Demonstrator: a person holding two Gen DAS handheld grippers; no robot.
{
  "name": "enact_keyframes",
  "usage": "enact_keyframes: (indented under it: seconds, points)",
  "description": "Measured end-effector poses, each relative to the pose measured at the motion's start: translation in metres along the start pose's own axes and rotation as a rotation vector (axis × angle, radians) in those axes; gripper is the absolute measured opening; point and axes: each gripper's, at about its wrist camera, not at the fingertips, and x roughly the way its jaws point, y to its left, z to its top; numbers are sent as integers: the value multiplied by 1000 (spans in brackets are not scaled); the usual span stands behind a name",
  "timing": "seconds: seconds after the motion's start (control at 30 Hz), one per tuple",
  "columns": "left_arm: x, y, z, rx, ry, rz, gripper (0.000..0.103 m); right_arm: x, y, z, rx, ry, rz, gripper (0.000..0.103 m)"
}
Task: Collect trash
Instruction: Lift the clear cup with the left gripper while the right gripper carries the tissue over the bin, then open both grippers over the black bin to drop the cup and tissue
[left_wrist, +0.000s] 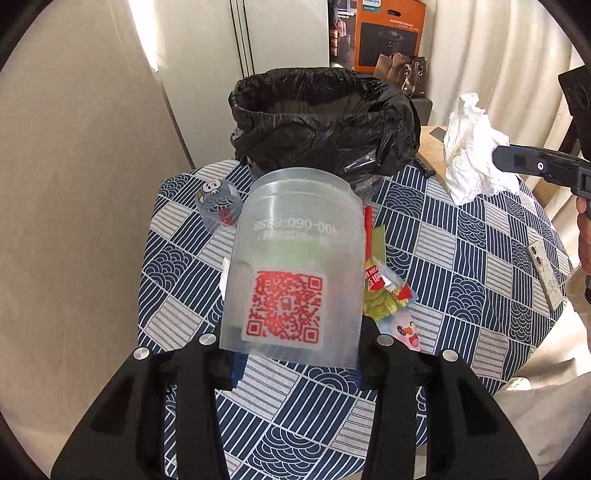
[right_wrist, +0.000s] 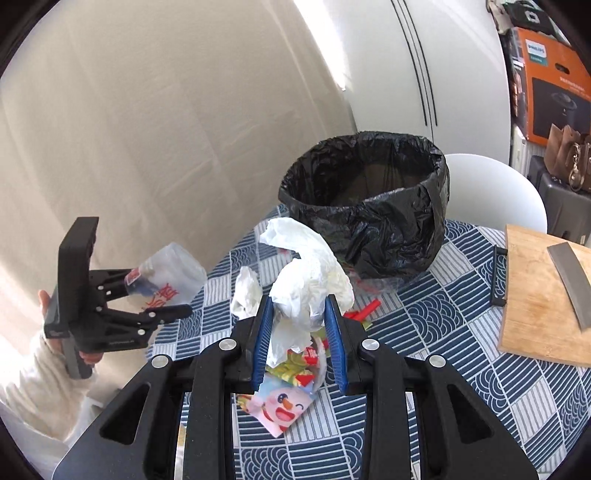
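L gripper (right_wrist: 162, 295) and R gripper (right_wrist: 299, 332) both raised, each clamped on something.

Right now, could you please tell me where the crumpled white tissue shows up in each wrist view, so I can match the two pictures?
Left wrist view: the crumpled white tissue is at upper right, pinched by the right claw above the table edge.
Right wrist view: the tissue is at centre, clamped between the blue pads.
Shared landmark: the black-lined trash bin stands just behind it in both.
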Motion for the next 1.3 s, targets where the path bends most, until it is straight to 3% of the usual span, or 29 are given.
enact_keyframes:
  seconds: [0.13,0.47,0.83,0.87,0.9,0.93,0.97,1.0,1.07,1.23,1.3]
  points:
    - [3,7,37,51,-60,-54,43,-18,2,23,22,-84,-36,27]
    - [11,27,118,165,-141,-176,44,-23,6,73,53,-172,-157,28]
    - [64,46,173,238,-76,-321,44,18,-7,113,117,-213,-280,29]
    - [69,47,177,236,-71,-332,47,24,-9,116,126,-212,-286,29]
    - [75,46,181,241,-69,-331,59,29,-11,119,136,-212,-292,30]
    - [78,45,183,244,-93,-302,68,34,-14,122,148,-216,-292,35]
    - [79,46,184,236,-130,-281,83,39,-16,123,159,-216,-287,42]
    - [82,48,185,220,-139,-303,94,42,-16,125,163,-220,-300,45]
    - [89,54,184,176,-120,-366,96,45,-13,128,159,-232,-374,68]
    - [96,75,179,97,-99,-340,97,34,-10,129,164,-266,-351,85]
    - [90,82,174,89,-101,-286,97,32,-10,128,166,-267,-349,85]
